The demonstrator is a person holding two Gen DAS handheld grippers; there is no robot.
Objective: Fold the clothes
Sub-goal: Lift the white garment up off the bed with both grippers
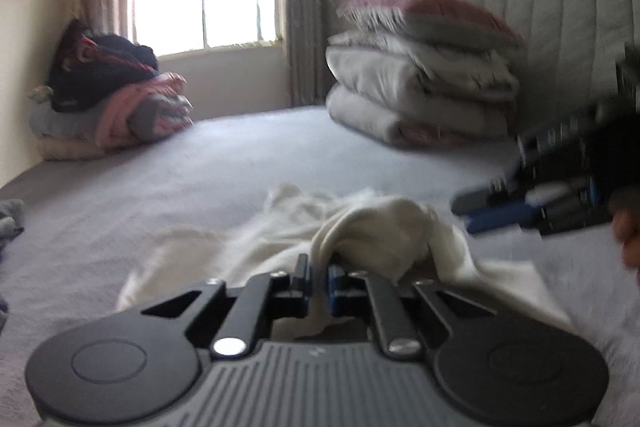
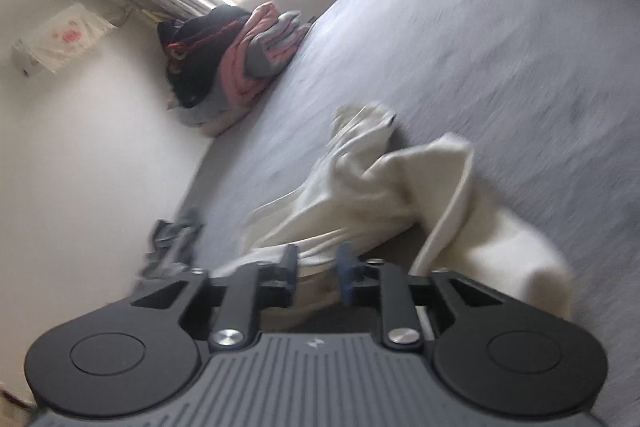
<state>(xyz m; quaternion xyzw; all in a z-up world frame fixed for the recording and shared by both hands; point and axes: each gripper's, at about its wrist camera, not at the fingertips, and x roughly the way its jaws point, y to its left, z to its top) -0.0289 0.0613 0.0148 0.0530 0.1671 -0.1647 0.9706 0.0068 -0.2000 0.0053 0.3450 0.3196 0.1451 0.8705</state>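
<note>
The left gripper (image 1: 319, 277) was clenched on a bunched fold of the cream garment (image 1: 372, 227), which lay crumpled on the grey bed (image 1: 200, 163) just ahead of it. To its right, the right gripper (image 2: 318, 267) hung above the same garment (image 2: 360, 187) with its jaws apart, gripping nothing. Far ahead of the left gripper stood a pile of folded quilts (image 1: 420, 75).
</note>
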